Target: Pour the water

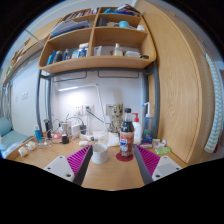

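Straight ahead of our gripper [108,160], on the wooden desk [112,175], stand the two things we need; a white cup [100,153] just beyond the left finger's tip, and an upright bottle with a red label [126,140] a little right of it and slightly farther off; our fingers are spread wide and hold nothing, magenta pads [77,160] facing inward; the bottle's long axis is vertical, so we judge a level approach, veering right, would bracket it; shelves [95,62] hang above.
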